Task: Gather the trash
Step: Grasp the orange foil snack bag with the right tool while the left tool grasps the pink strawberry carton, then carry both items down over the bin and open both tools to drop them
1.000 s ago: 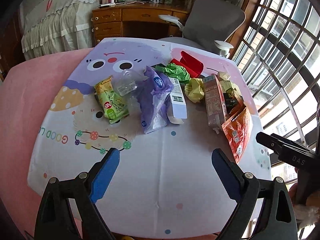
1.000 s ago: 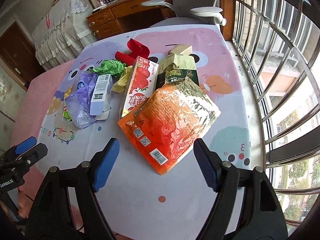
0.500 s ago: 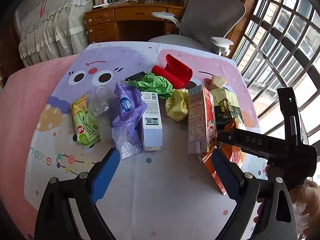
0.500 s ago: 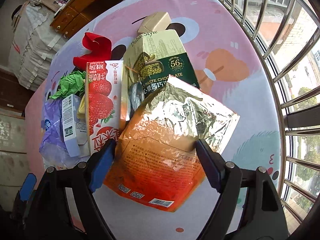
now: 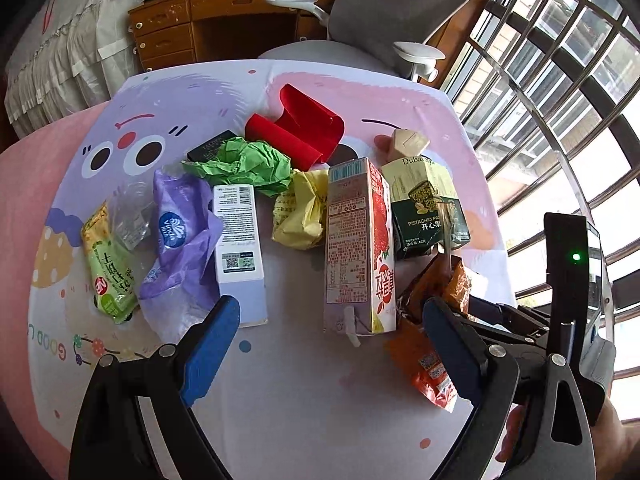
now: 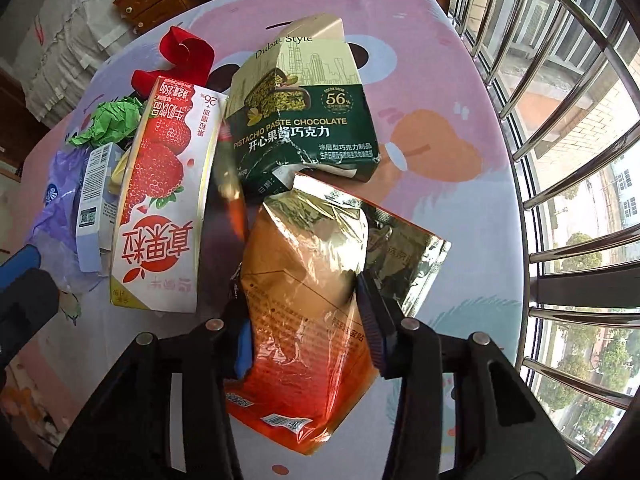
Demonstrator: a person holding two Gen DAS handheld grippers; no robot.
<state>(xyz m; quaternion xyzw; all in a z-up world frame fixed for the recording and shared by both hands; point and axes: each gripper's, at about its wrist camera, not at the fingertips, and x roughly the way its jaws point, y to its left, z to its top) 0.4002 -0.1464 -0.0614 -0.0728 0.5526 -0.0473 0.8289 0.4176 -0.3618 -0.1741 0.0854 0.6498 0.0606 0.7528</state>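
The right gripper (image 6: 308, 326) has its two fingers pressed in on the near end of the orange foil snack bag (image 6: 316, 280), which bulges and creases between them, so it reads as clenched on the bag. The bag's long axis runs straight ahead of this gripper, its barcode end hanging below the fingers and its torn silver mouth pointing away toward the window side. Whether the bag is wholly off the worktop (image 6: 452, 128) cannot be told. Just left of the right gripper lies the strawberry milk carton (image 6: 164, 200), long axis also running away from it, with the pistachio chocolate box (image 6: 304, 120) beyond the bag's far end. The left gripper (image 5: 332, 352) hangs released, fingers wide apart and holding nothing. The carton's near end sits just ahead of it and slightly right, between the finger lines, and the white box (image 5: 240, 256) lies ahead-left beside the purple wrapper (image 5: 180, 248). For the carton the left gripper is the free one, and it looks aligned lengthwise. Farther off are the yellow paper wad (image 5: 300, 216), the green paper wad (image 5: 248, 164) and the red curled card (image 5: 300, 128).
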